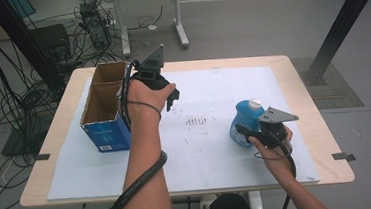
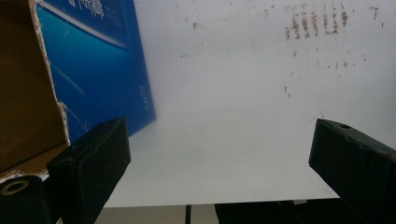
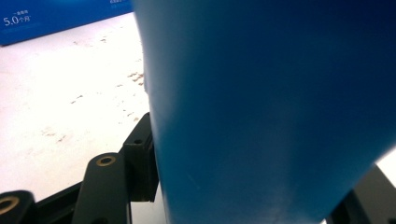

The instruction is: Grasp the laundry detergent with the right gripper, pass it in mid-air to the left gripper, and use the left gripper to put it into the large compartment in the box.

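A blue bottle (image 1: 245, 120) with a white cap stands on the right part of the white mat (image 1: 212, 82). My right gripper (image 1: 245, 131) is at its near side, and in the right gripper view the black jaws press on both sides of the bottle (image 3: 261, 84), with the gripper (image 3: 254, 161) shut on it. My left gripper (image 1: 170, 99) hovers over the mat just right of an open cardboard box (image 1: 108, 135) with blue sides. Its jaws stand wide apart (image 2: 219, 140) with nothing between them, and the box (image 2: 93, 60) is at their left.
Brownish smudges (image 1: 197, 119) mark the mat between the two hands. The box has two open compartments and sits at the mat's left edge. Beyond the wooden table lie cables, a desk leg (image 1: 182, 32) and a black frame post (image 1: 340, 24).
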Tool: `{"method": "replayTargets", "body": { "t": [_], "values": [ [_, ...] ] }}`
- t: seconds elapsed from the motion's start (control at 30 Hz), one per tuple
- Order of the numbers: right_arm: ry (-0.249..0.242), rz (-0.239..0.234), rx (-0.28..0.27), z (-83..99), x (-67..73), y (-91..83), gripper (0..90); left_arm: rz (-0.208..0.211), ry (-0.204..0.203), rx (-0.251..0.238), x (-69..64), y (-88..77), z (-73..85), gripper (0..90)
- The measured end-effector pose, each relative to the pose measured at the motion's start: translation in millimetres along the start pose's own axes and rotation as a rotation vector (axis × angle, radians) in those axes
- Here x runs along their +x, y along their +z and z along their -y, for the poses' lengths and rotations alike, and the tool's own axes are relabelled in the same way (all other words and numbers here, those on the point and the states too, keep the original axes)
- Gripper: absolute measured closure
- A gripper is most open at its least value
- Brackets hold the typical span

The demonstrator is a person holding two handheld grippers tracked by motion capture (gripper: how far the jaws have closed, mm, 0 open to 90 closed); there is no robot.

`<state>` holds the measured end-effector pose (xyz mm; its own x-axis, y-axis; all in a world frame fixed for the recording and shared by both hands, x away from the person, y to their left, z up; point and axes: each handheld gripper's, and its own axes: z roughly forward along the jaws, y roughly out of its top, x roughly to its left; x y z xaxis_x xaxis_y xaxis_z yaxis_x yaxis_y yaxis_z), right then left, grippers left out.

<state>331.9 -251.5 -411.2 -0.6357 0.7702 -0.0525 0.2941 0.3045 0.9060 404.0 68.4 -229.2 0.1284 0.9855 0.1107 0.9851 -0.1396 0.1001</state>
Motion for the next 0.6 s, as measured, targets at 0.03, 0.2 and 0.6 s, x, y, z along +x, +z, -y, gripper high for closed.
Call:
{"method": "replayTargets", "body": {
  "t": [0.03,0.2,0.6],
  "values": [
    [0.004,-0.002,-0.002,0.2,-0.1,0.0,40.5,-0.001,0.002,0.001,0.0,-0.1,-0.2,5.9],
    [0.015,-0.01,-0.006,0.6,-1.3,0.1,41.8,-0.001,0.005,0.002,-0.8,0.7,-0.6,5.9],
    [0.025,-0.014,0.001,-0.3,-1.6,-0.1,42.4,-0.003,0.005,0.001,-1.1,-0.3,-0.2,5.9]
  ]
}}
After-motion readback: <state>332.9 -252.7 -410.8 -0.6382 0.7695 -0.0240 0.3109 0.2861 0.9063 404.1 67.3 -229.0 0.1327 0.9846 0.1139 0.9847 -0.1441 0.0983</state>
